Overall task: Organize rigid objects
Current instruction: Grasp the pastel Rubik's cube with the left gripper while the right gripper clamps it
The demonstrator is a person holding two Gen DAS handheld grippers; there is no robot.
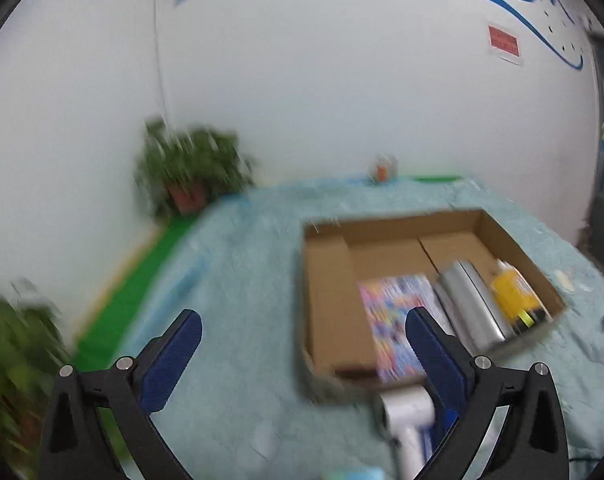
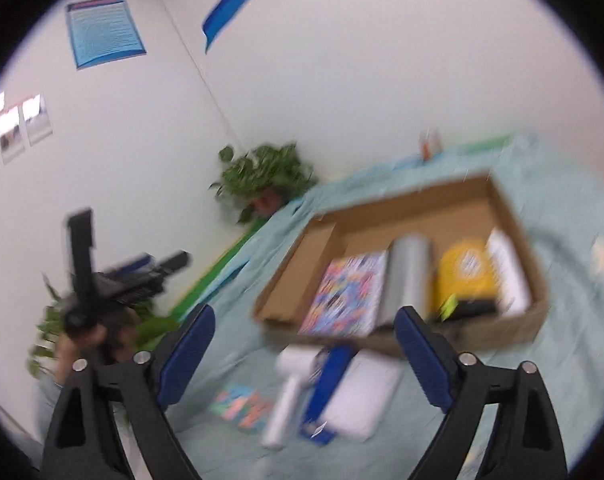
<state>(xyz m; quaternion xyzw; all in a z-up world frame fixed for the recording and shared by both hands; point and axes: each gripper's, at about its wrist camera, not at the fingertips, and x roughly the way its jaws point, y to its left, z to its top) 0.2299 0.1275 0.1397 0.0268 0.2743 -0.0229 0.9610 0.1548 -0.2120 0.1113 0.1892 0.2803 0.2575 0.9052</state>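
An open cardboard box [image 1: 326, 280] [image 2: 518, 216] sits on a light blue cloth. Inside lie a colourful book [image 1: 390, 320] [image 2: 350, 292], a silver cylinder [image 1: 470, 304] [image 2: 408, 276], a yellow item [image 1: 514, 292] [image 2: 464, 268] and a white item [image 2: 508, 268]. In front of the box lie a white handled device [image 1: 410, 412] [image 2: 290, 384], a blue object [image 2: 326, 388], a white flat pack [image 2: 362, 396] and a colourful small pack [image 2: 242, 404]. My left gripper [image 1: 302, 344] is open and empty above the cloth, and also shows in the right wrist view [image 2: 142, 272]. My right gripper [image 2: 304, 340] is open and empty above the loose items.
A potted plant [image 1: 190, 172] [image 2: 266, 180] stands in the far corner by the white wall. Another plant [image 1: 10, 352] is at the left. A green strip [image 1: 134, 292] borders the cloth. A small orange and white object [image 1: 382, 168] stands at the far edge.
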